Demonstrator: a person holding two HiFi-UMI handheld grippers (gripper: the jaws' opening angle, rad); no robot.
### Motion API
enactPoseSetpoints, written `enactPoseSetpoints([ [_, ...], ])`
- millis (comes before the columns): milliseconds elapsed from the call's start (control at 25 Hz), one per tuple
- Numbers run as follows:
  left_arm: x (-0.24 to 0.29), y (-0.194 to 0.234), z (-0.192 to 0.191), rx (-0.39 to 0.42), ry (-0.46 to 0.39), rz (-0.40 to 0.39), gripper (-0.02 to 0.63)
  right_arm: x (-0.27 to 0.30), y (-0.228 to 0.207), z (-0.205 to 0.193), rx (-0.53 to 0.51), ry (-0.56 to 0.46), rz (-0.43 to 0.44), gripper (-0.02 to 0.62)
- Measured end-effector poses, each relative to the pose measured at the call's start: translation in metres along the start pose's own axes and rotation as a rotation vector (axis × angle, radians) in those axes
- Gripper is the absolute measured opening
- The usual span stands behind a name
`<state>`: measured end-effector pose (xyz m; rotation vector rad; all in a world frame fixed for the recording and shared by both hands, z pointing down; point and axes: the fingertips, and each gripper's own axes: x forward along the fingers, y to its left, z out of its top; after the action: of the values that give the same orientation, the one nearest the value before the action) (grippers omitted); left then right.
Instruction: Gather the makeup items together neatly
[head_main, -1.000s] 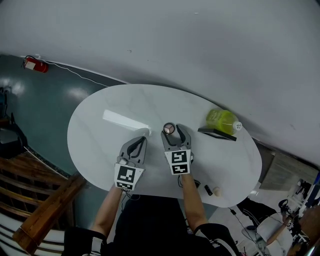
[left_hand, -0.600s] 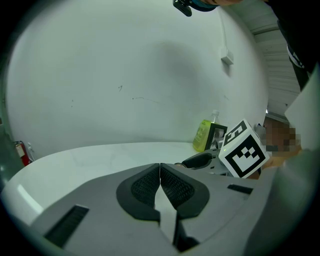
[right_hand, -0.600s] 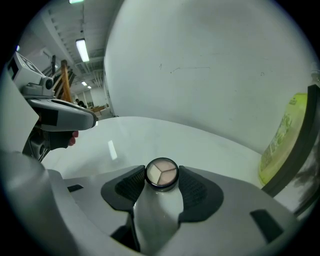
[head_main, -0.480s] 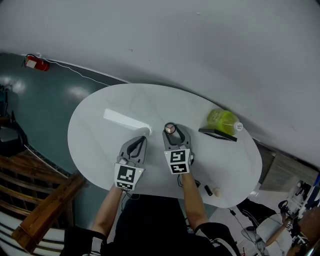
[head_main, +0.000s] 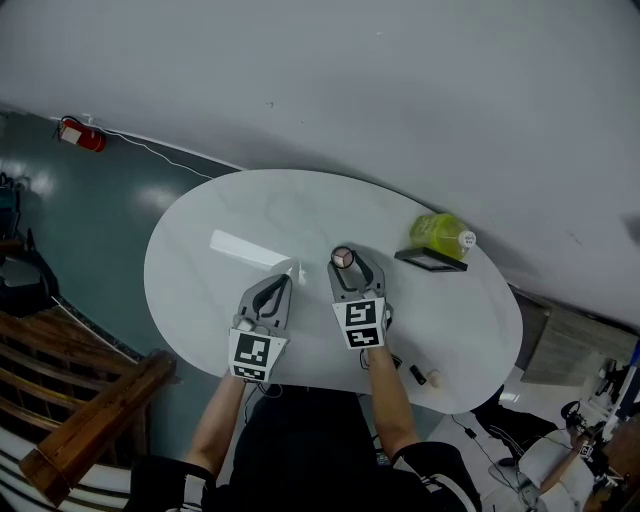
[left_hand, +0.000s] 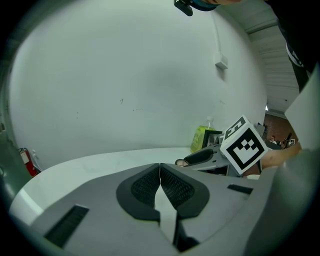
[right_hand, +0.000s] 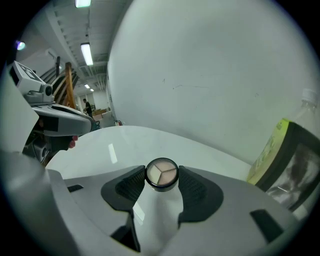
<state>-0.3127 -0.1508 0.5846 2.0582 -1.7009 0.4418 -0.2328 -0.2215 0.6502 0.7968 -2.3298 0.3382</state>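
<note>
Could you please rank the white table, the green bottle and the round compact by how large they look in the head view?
Largest: white table.
Then: green bottle.
Smallest: round compact.
The differences are plain, so nearness to the camera does not blur the order.

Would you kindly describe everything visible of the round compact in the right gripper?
The round compact has a black rim and a face showing three wedges of pale powder, beige to pinkish. It sits face-on, clamped by its rim between the pads of the right gripper, whose jaws have just been closing.
</note>
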Motion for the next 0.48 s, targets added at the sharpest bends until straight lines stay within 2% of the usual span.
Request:
enactPoseSetpoints([
  [480,-0.081,-0.038,0.044,0.08,-0.13,-0.015,0.02,-0.114,0.034,0.038,-0.057,-0.116,-0.071,0.232],
])
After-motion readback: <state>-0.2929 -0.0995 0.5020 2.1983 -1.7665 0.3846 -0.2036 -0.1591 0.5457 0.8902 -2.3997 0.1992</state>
